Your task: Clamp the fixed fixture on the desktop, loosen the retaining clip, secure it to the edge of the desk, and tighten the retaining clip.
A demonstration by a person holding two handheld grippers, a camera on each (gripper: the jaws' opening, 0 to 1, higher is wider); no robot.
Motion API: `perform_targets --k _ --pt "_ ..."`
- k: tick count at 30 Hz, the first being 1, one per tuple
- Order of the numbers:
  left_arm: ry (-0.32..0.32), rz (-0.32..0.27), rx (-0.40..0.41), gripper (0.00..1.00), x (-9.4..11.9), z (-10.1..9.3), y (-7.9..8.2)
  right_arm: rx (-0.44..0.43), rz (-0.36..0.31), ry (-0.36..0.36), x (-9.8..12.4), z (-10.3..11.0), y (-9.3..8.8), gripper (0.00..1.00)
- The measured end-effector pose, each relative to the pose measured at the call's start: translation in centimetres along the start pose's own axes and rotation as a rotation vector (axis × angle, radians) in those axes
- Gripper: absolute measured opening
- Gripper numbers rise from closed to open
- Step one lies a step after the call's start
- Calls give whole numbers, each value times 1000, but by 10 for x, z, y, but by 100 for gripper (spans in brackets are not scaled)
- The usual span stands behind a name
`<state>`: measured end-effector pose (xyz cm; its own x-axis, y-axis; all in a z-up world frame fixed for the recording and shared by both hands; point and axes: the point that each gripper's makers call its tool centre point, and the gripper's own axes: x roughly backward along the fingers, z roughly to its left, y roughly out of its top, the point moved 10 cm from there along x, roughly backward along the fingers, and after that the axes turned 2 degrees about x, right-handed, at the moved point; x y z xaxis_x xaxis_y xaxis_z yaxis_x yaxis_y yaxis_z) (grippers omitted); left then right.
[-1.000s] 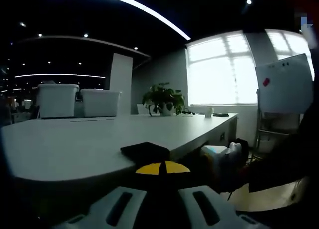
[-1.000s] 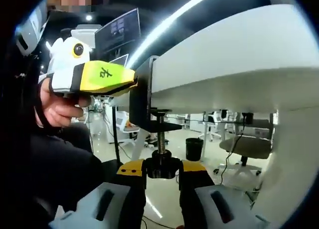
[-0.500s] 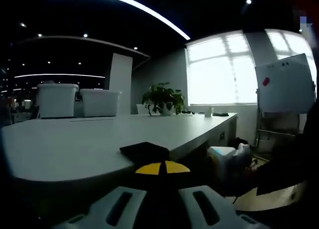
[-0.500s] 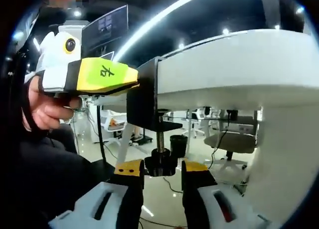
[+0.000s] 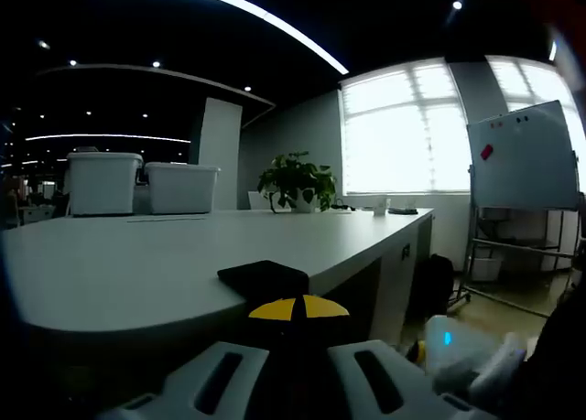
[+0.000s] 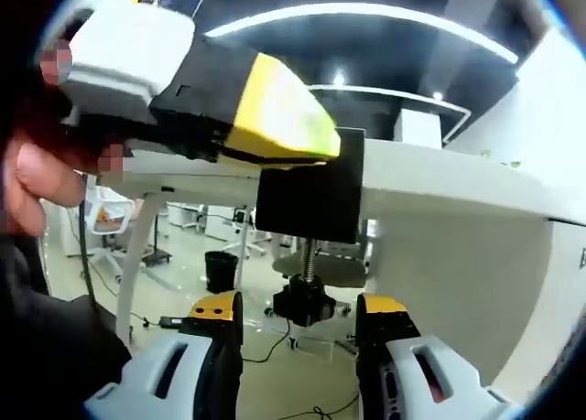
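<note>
Fixture [image 6: 309,196] sits on desk edge [image 6: 439,177], pinched by left gripper [image 6: 275,118]; right gripper [image 6: 300,315] open around screw knob [image 6: 302,303], tightening left.

The left gripper [image 5: 298,307] is reaching forward with its yellow-tipped jaws pressed together, closing on the black clamp [image 5: 264,279] at the desk [image 5: 110,274] edge. In the right gripper view, the same left gripper [image 6: 275,118] is entering from the left, lying roughly level, with a person's hand [image 6: 32,177] wrapping its rear grip. The right gripper [image 6: 298,312] is pointing up from below, its two jaws standing apart on either side of the clamp's knob [image 6: 302,303], neither jaw visibly touching it.
</note>
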<state>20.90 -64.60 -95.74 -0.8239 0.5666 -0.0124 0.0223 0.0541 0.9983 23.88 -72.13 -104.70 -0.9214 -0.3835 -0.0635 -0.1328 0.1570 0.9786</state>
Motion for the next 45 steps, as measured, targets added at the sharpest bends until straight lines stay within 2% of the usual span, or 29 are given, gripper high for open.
perform_targets --k 1,3,6,10,12,15,20,25,27,29,35,42,45 --pt "-3 -1 -1 1 0 0 0 5 12 -22 -2 2 0 48" --pt "-6 -4 2 1 0 1 -1 -13 -4 -69 -7 4 4 48" --pt "-9 -7 3 1 1 2 -1 -88 40 -129 -11 5 1 47" --pt "-12 -8 4 1 1 2 -1 -95 51 -154 -13 2 -2 49" --pt "-11 -9 3 1 1 1 -1 -81 40 -168 -12 1 -1 51" --pt "-10 -10 3 1 1 1 -1 -60 26 -181 -11 2 3 50" --pt "-10 -9 6 1 1 2 0 -42 29 -188 -9 2 6 42" --pt "-8 -9 9 1 1 3 -1 -34 35 -183 -9 2 5 41" --pt "-6 -9 7 1 1 4 -1 -35 48 -182 -9 2 5 30" --pt "-7 -10 7 1 1 4 -1 -29 47 -173 -9 4 5 26" --pt "-6 -10 6 1 1 3 0 -16 43 -129 -8 2 5 26" --pt "-3 -7 6 1 1 2 0 7 37 1 -8 -6 5 25" --pt "-1 -7 6 1 0 2 -1 -26 14 81 -7 -11 4 25"
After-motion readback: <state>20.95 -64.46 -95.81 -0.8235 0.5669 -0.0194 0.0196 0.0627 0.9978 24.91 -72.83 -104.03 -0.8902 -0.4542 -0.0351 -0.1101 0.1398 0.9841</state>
